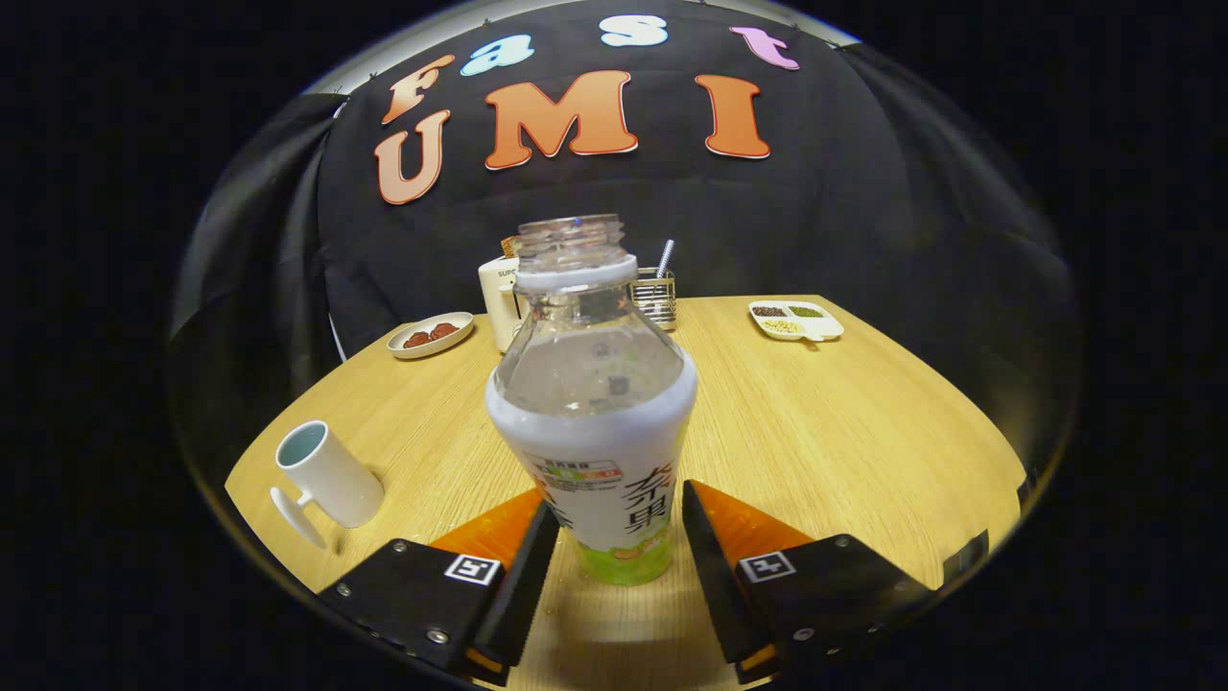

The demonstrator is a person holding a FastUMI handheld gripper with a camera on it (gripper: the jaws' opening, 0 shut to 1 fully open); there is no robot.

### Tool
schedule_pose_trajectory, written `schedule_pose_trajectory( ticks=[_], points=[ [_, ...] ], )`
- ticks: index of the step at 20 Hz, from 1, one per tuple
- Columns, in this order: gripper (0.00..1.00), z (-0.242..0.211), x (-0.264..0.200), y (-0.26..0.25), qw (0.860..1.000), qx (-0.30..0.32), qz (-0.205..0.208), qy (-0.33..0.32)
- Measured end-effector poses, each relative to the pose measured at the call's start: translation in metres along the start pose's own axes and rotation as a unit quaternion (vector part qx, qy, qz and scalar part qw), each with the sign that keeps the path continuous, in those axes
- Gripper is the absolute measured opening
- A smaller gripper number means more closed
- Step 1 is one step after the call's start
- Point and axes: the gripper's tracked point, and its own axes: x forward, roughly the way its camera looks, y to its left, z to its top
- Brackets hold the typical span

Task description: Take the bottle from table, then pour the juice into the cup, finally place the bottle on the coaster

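An uncapped clear plastic bottle [595, 384] with a white and green label stands upright between my fingers. My gripper [619, 513] holds its lower part: the left finger [532, 566] and the right finger [705, 547] each press a side of the label. I cannot tell whether its base rests on the wooden table [844, 432] or hangs just above it. A white cup [326, 475] with a handle stands to the left of my fingers, its mouth open and tilted by the lens.
Beyond the bottle, at the table's far side, are a cream appliance [501, 297], a metal wire holder [655, 297] with a utensil, a small plate [431, 334] of red food on the left and a divided white tray [796, 320] on the right.
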Motion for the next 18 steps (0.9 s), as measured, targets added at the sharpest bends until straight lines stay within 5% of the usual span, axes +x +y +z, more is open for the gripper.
schedule_pose_trajectory(
  ticks=[1, 5, 12, 18],
  points=[
    [0.67, 0.001, -0.002, 0.002, 1.000, -0.009, -0.001, 0.003],
    [0.58, 0.008, -0.003, -0.002, 0.999, -0.034, -0.024, 0.014],
    [0.56, 0.052, -0.021, 0.015, 0.995, -0.088, -0.054, -0.004],
    [0.56, 0.077, -0.030, 0.046, 0.976, -0.201, -0.090, -0.004]
  ],
)
